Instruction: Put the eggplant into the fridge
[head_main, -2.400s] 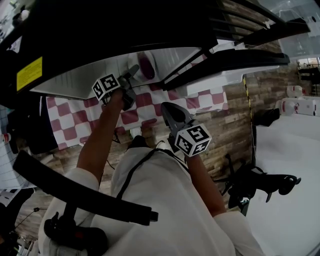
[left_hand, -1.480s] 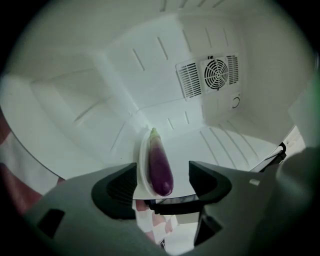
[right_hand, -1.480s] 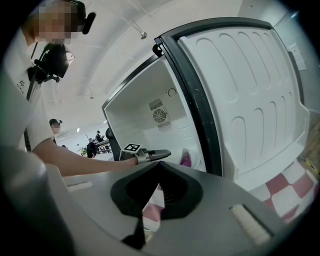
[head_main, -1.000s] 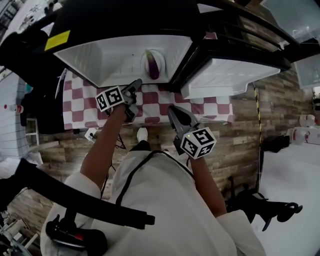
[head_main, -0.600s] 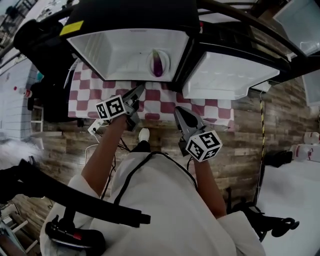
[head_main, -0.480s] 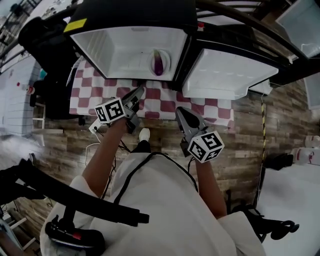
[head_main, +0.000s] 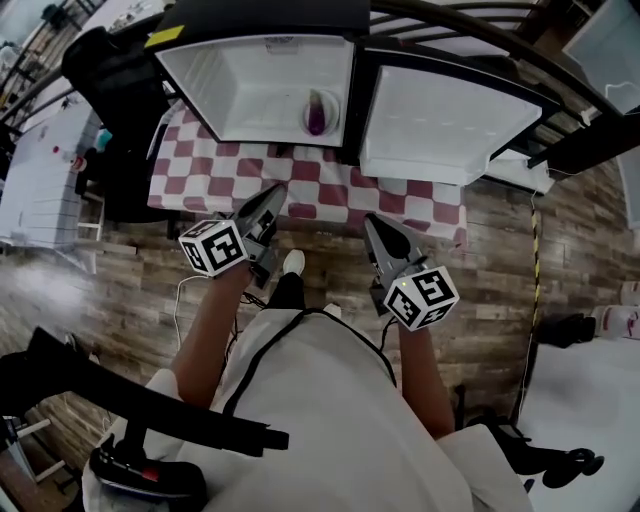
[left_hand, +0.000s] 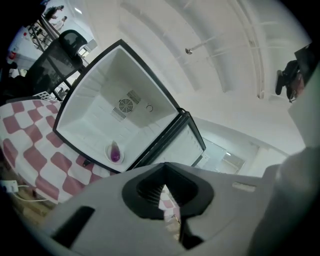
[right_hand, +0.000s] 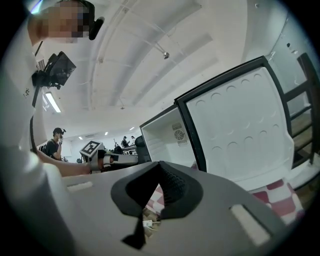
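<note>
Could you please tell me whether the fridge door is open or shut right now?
Open: the door stands swung aside, and the fridge shows its white interior with the eggplant lying inside.

Purple against white, black-framed.
Small purple eggplant (head_main: 317, 112); round white plate (head_main: 333, 119); open fridge (head_main: 250, 85) white inside, black at the edges; red-and-white chequered cloth (head_main: 325, 193); brown plank floor (head_main: 130, 290); grey left hand-held gripper (head_main: 275, 190) and right hand-held gripper (head_main: 372, 221), black-and-white marker cubes.
</note>
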